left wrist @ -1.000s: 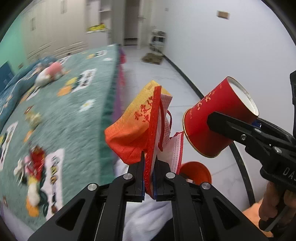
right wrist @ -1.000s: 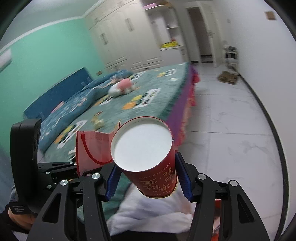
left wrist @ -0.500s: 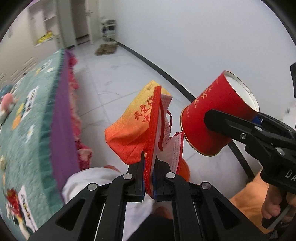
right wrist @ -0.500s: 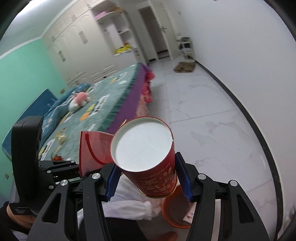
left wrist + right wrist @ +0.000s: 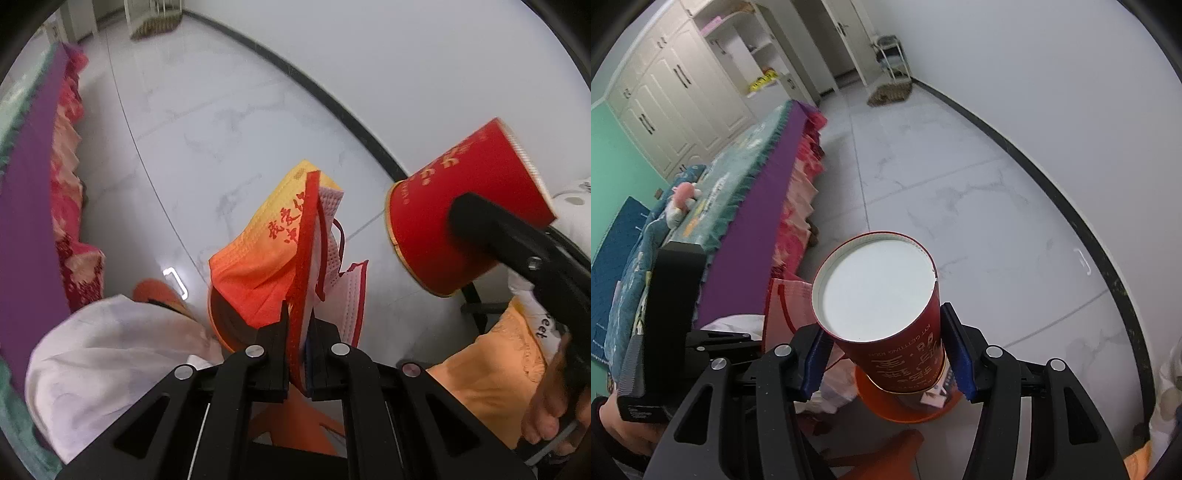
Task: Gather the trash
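My left gripper [image 5: 298, 325] is shut on a folded orange and yellow face mask [image 5: 269, 254] with red edging and red characters. The mask hangs over an orange bin [image 5: 218, 325] on the floor. My right gripper [image 5: 886, 350] is shut on a red paper cup [image 5: 897, 332] with gold lettering and a white inside. That cup [image 5: 461, 221] shows at the right of the left wrist view, tilted. Below the cup sits the orange bin [image 5: 905, 410] with a few scraps in it. The mask [image 5: 783, 306] peeks out left of the cup.
A bed with a purple side [image 5: 753, 236] and teal cover runs along the left. White marble floor [image 5: 960, 184] stretches to a white wall with a dark skirting [image 5: 1071, 218]. White cloth [image 5: 110, 354] lies beside the bin. An orange cushion [image 5: 491, 369] sits at the right.
Both grippers have swung away from the bed and tipped down toward the floor. The orange bin has come into view beneath the mask and the cup. Both grips are unchanged.
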The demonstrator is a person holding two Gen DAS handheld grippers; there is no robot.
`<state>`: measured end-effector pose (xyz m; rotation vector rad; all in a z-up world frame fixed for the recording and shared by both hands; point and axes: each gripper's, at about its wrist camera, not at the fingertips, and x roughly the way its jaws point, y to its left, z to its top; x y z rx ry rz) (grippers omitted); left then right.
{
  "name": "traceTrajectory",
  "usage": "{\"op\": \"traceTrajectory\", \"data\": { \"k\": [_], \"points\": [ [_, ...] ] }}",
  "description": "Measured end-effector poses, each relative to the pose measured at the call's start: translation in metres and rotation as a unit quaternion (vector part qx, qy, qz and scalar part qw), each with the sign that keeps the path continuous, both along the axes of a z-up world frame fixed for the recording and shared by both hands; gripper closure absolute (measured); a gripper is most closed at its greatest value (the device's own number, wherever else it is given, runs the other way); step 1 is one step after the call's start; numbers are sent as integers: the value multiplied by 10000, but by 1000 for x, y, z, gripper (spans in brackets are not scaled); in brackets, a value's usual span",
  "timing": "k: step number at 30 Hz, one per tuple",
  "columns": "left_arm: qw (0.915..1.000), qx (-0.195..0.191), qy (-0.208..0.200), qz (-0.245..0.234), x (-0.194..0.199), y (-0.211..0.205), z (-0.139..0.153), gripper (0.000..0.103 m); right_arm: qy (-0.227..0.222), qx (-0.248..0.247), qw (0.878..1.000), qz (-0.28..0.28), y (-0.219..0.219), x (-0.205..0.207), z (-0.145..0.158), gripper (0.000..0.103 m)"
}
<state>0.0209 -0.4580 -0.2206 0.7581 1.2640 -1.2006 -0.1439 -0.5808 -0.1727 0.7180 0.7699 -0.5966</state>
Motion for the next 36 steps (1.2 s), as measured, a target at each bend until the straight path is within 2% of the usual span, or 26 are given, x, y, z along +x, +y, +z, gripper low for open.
{"op": "traceTrajectory", "data": {
  "k": [8, 12, 14, 16, 18, 28, 36],
  "points": [
    [9975, 606, 361, 15, 12, -18, -57, 96, 373, 371, 9986, 17, -10, 13, -50, 47],
    [9947, 930, 431, 33, 15, -19, -82, 94, 463, 489, 9977, 55, -12, 18, -64, 47],
    [9926, 1076, 548, 101, 19, -19, -90, 82, 499, 494, 9975, 70, -14, 22, -67, 47],
    [9922, 1104, 559, 164, 20, -20, -93, 50, 527, 514, 9973, 79, -16, 26, -69, 47],
    [9925, 1082, 533, 199, 20, -21, -92, 41, 546, 528, 9971, 85, -17, 29, -71, 47],
    [9922, 1068, 531, 359, 23, -22, -91, 36, 648, 589, 9960, 199, -16, 40, -81, 47],
    [9932, 995, 86, 592, 36, -10, -75, 36, 813, 677, 9939, 315, -11, 56, -94, 40]
  ]
}}
